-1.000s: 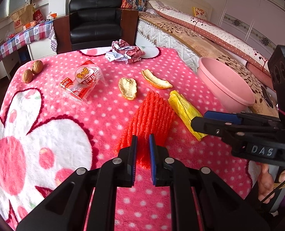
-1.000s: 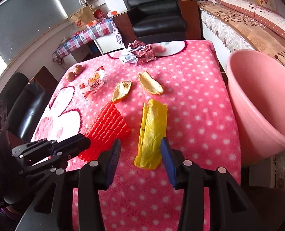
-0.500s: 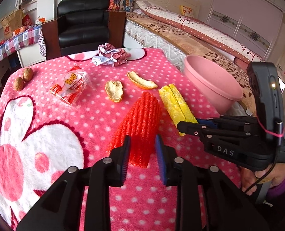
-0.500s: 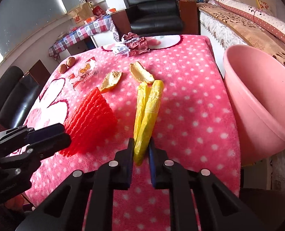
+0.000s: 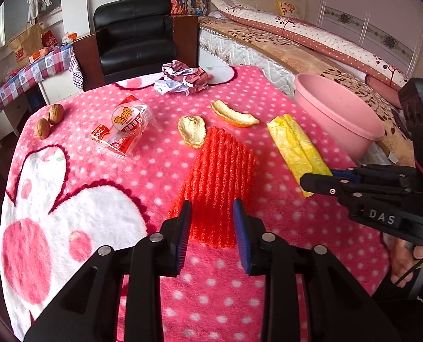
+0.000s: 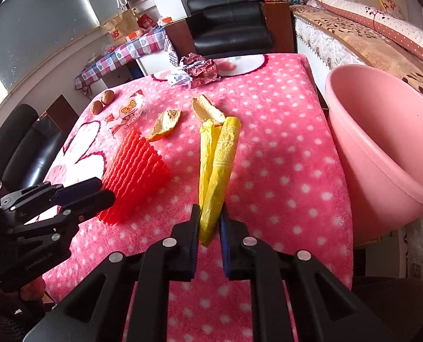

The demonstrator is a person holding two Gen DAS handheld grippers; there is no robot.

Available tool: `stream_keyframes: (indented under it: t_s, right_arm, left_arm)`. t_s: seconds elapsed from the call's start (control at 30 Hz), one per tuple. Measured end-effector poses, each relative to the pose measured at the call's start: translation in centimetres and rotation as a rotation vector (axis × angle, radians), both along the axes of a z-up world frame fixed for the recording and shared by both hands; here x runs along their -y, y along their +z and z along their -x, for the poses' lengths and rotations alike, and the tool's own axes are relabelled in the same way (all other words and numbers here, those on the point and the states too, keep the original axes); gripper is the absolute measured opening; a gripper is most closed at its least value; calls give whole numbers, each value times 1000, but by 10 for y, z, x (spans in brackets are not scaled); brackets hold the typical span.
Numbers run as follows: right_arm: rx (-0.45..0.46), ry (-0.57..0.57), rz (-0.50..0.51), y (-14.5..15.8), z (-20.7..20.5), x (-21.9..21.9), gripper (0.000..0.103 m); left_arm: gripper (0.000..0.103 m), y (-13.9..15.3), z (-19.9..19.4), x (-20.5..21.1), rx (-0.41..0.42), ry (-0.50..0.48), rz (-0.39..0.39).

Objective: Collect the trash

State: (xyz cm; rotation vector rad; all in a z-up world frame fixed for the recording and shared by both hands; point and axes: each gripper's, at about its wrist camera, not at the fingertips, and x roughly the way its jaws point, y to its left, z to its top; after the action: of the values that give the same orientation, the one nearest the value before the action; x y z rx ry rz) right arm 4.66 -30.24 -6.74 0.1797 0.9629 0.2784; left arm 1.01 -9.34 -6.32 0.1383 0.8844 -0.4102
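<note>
Right wrist view: right hand-held gripper [image 6: 208, 222] pinches yellow bag [image 6: 217, 171] beside pink basin [image 6: 382, 154], seemingly empty.

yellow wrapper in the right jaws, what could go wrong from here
The right gripper pinches only the near tip of the yellow wrapper; the long limp rest may drag over the orange peel or slip free before the pink basin. The left gripper, jaws just opened, straddles the red foam net, which may squash or slide when gripped.
</note>
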Motion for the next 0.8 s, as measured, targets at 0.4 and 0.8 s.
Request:
stream_keyframes:
  t_s: [0.4, 0.8]
  right_arm:
    - [42, -4, -39, 12, 7, 5, 12]
    - [44, -3, -48, 12, 11, 8, 12]
  left_arm:
    - [0, 1, -4, -7, -11, 58, 34]
    - [38, 28, -11, -25, -8, 81, 163]
